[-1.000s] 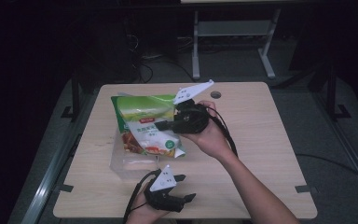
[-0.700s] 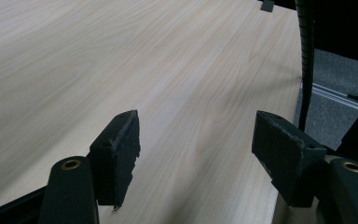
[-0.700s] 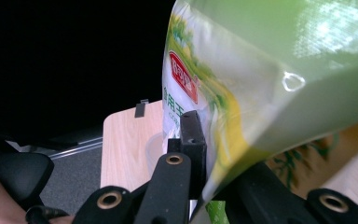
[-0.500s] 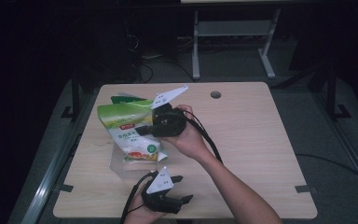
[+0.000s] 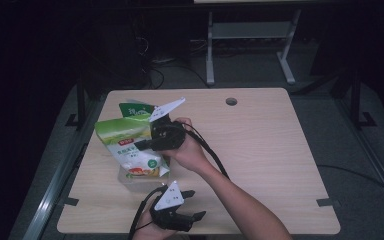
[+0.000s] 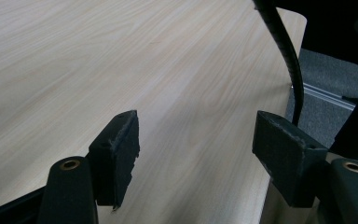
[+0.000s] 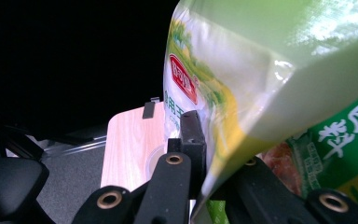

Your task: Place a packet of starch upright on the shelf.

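Note:
A green and white snack bag (image 5: 122, 147) hangs over the left part of the wooden table (image 5: 260, 145), tilted. My right gripper (image 5: 144, 145) is shut on its edge, and a hand holds that gripper from the right. In the right gripper view the black jaws (image 7: 204, 140) pinch the bag (image 7: 270, 70) at its lower fold. A second green bag (image 5: 135, 108) lies behind it, also seen as printed green packaging (image 7: 345, 135). Near the front edge my left gripper (image 5: 195, 204) is open, its pads (image 6: 119, 149) wide apart over bare wood.
A clear plastic container (image 5: 130, 179) sits on the table under the held bag. A round cable hole (image 5: 231, 101) is near the far edge. A black cable (image 6: 284, 51) trails from the right gripper across the table. A metal stand (image 5: 250, 45) is on the floor beyond.
My right gripper has carried the snack bag leftward and a little lower, over the clear container. The left gripper has stayed at the front edge.

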`<state>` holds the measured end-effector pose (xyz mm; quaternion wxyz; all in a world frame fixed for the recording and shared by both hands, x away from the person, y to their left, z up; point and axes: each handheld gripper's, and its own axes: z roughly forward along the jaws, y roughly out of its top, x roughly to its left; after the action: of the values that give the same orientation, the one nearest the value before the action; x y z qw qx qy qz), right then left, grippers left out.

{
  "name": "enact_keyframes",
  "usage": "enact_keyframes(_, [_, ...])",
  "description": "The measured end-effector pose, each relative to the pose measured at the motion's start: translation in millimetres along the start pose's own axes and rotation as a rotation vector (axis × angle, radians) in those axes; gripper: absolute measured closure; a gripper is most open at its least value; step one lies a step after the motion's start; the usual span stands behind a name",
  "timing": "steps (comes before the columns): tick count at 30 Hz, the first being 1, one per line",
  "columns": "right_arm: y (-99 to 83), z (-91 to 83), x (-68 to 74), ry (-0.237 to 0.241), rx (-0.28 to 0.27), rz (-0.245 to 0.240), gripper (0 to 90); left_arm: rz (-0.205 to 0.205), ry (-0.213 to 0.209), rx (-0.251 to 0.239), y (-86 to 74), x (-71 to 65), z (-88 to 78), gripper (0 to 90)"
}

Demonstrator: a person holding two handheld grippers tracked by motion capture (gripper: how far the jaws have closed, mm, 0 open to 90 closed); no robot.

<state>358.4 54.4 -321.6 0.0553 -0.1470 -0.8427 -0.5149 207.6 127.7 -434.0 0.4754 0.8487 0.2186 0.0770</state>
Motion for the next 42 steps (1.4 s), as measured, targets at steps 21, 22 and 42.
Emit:
enact_keyframes(21, [-35.8, 24.5, -9.4, 0.037, -0.023, 0.045, 83.8, -0.005, -0.015, -0.002, -1.0, -2.3, 2.3, 30.8])
enact_keyframes(22, [-35.8, 24.5, -9.4, 0.037, -0.023, 0.045, 83.8, -0.005, -0.015, -0.002, -1.0, -2.3, 2.3, 30.7])
enact_keyframes(42, [-55.1, 0.2, -8.8, -0.024, 0.087, 0.030, 87.3, -0.015, -0.009, 0.002, -1.1, -2.2, 5.5, 30.7])
